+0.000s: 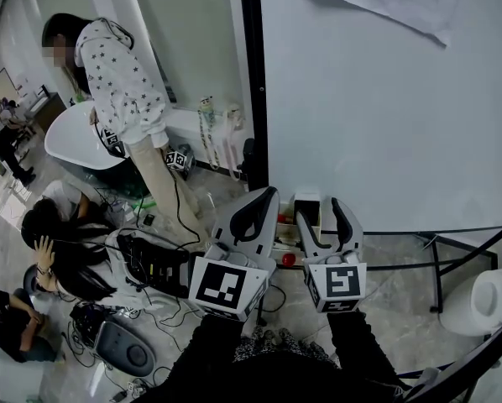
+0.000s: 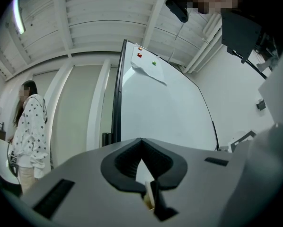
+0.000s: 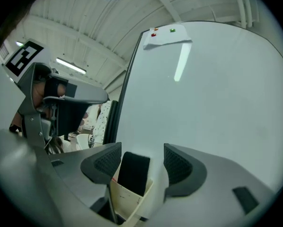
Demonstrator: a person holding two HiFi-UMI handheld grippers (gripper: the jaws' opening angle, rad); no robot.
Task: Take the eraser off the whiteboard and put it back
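Eraser (image 3: pixel 134 170) dead ahead of right gripper (image 3: pixel 142 158)
Its jaws are apart and flank the eraser, seemingly upright in holder (image 3: pixel 125 200); left gripper (image 2: pixel 141 144) closed, empty.

No lettering is legible: the sheet of paper (image 1: pixel 377 0) on the whiteboard (image 1: pixel 385 124), far above the right claw (image 1: pixel 321 209), bears print too faint to read.

The right gripper (image 3: pixel 141 159) holds its jaws apart at the whiteboard (image 3: pixel 212 103). The black eraser (image 3: pixel 133 174) stands between them in a cream holder (image 3: pixel 127 200).
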